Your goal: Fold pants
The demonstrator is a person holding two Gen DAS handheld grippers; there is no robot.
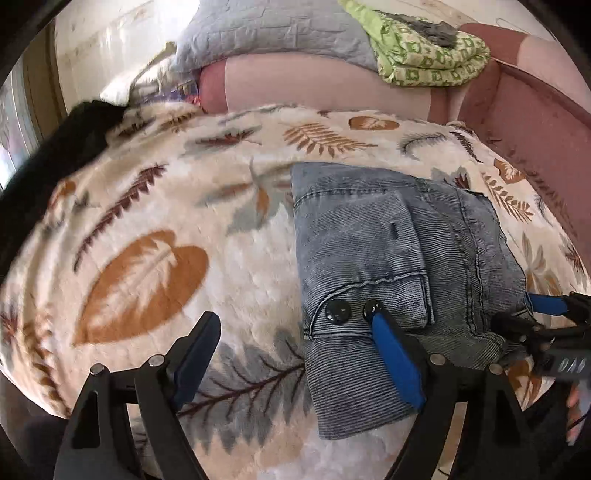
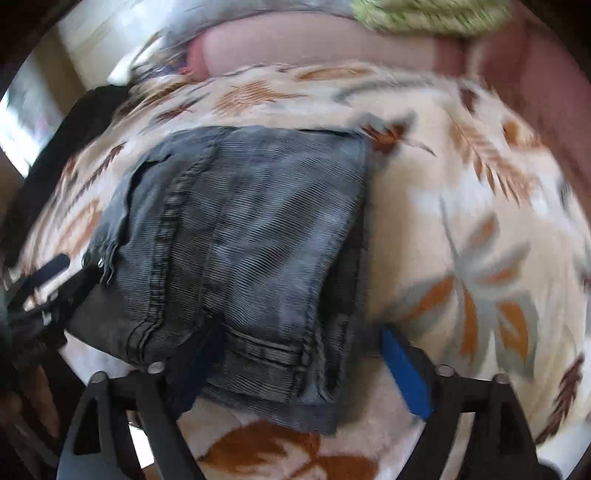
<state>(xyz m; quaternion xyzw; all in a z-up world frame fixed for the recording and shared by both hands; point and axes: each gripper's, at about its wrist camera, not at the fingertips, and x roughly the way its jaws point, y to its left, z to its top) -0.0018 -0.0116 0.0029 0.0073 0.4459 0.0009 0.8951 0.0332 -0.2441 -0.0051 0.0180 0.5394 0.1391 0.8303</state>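
The grey-blue denim pants (image 1: 391, 243) lie folded into a compact bundle on the leaf-print blanket (image 1: 155, 236). My left gripper (image 1: 295, 325) is open at the bundle's near left corner, its right finger over the waistband by two black buttons (image 1: 338, 311). My right gripper (image 2: 299, 343) is open, its jaws straddling the near end of the pants (image 2: 251, 229); the left finger is partly hidden under the denim. The right gripper also shows in the left wrist view (image 1: 550, 314) at the bundle's right edge.
A pink sofa back (image 1: 517, 110) runs behind and to the right. A grey quilted pillow (image 1: 273, 33) and a green patterned cloth (image 1: 424, 55) lie on it. A black object (image 1: 85, 122) sits at the blanket's far left.
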